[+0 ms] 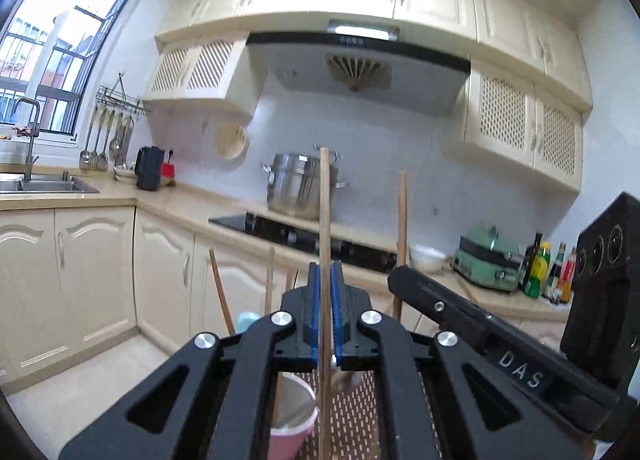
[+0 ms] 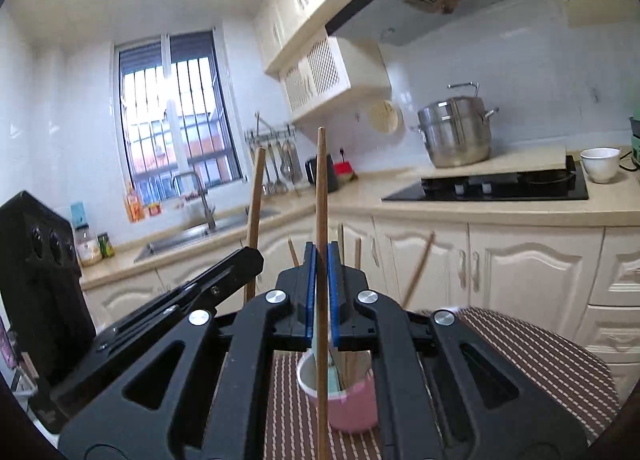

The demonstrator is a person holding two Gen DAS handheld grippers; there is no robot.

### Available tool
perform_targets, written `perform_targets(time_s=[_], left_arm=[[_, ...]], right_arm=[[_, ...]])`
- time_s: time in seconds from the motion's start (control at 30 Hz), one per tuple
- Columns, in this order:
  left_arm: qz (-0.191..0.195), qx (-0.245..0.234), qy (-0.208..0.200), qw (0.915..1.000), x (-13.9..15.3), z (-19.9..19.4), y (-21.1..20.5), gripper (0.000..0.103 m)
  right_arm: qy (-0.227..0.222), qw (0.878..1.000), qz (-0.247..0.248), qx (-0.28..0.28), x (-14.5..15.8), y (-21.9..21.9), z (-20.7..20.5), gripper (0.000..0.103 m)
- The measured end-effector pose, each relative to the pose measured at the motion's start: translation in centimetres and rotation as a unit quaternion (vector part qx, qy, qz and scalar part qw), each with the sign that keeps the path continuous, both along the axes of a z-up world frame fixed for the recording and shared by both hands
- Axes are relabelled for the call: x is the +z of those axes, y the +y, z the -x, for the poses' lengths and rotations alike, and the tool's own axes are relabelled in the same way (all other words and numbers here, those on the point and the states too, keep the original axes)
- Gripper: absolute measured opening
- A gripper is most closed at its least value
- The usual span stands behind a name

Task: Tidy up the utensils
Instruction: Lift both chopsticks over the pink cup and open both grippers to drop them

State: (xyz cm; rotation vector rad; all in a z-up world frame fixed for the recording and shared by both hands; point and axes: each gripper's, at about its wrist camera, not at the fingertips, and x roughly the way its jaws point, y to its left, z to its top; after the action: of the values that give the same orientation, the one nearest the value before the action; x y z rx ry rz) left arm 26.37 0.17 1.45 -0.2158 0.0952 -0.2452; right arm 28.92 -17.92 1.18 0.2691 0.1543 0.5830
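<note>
My left gripper is shut on a wooden chopstick that stands upright between its blue pads. My right gripper is shut on a second upright wooden chopstick. Each gripper shows in the other's view: the right gripper with its chopstick to the right, the left gripper with its chopstick to the left. Below both sits a pink cup on a brown striped mat, with several more chopsticks and a pale blue utensil in it. The same cup shows under the left jaws.
Beyond is a kitchen counter with a black hob, a steel pot, a white bowl and a sink under the window. Cream cabinets run below; bottles and a green appliance stand at the right.
</note>
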Motion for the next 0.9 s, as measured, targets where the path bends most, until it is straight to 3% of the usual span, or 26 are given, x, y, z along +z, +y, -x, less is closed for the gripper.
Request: perform_targets(time_s=[0.13,0.47,0.9], left_arm=[[0.024,0.018,-0.029,0.9991,-0.3,-1.5,0.8,0.005],[0.053,0.071,-0.098,0.9912,-0.4,-3.2,1.7,0.005],[0.056,0.127,-0.104,0.9849,-2.3,-4.7,2.0,0.005]], right_arm=[[-0.016,1.0,-0.009,-0.005,0.0,0.8,-1.5,0.006],[-0.041,0.998,0.036,-0.015,-0.5,2.5,-2.8,0.006],[-0.004,0.999,0.036,-0.002,-2.6,1.7,-3.3,0.006]])
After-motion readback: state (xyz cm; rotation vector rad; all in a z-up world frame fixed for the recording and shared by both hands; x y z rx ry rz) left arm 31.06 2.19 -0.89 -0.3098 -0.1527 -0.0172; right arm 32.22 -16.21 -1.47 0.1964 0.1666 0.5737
